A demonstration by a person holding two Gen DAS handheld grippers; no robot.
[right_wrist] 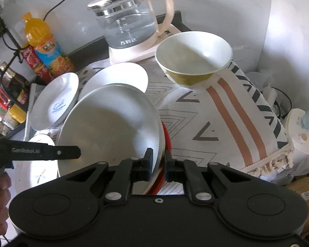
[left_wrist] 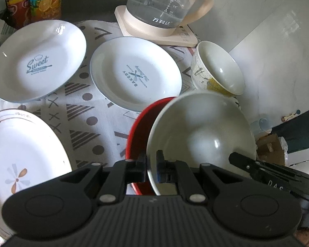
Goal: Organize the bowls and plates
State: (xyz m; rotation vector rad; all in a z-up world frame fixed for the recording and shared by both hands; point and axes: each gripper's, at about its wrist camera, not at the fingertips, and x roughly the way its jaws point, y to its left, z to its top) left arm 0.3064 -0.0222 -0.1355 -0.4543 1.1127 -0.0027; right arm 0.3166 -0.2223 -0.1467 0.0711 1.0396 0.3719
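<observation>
Backed by pale walls meeting in a corner, with shelves of jars off to one side in the right wrist view. Noted a tabletop (left_wrist: 255,47) partly draped in a cloth (left_wrist: 92,119) printed with triangles, dots and crosses, and crowded at the rear by a glass kettle (left_wrist: 160,6) on its cream base, an orange juice bottle (right_wrist: 45,45) and a red packet (left_wrist: 16,2).

Found both claws on one thing: the large white bowl (left_wrist: 201,131), held tilted just above or in the red bowl (left_wrist: 138,123), near the front of the cloth. Saw the left claw (left_wrist: 151,164) pressed together on the bowl's near rim, one pad inside and one outside, and the right claw (right_wrist: 158,160) pinching the rim on the opposite side. Could not tell whether the red rim was caught there too, nor whether the white bowl already rested on the red one.

Judged the step as nesting the white bowl into the red one, nearly done. Reckoned the next move called for levelling the bowl, settling it squarely, then spreading both claws together so neither side dropped first.

Left still unsorted: the patterned bowl (left_wrist: 216,70) near the kettle's base, the "Sweet" plate (left_wrist: 37,61) and the "Bakery" plate (left_wrist: 136,74) side by side, and the flower plate (left_wrist: 20,154) at the near left.
</observation>
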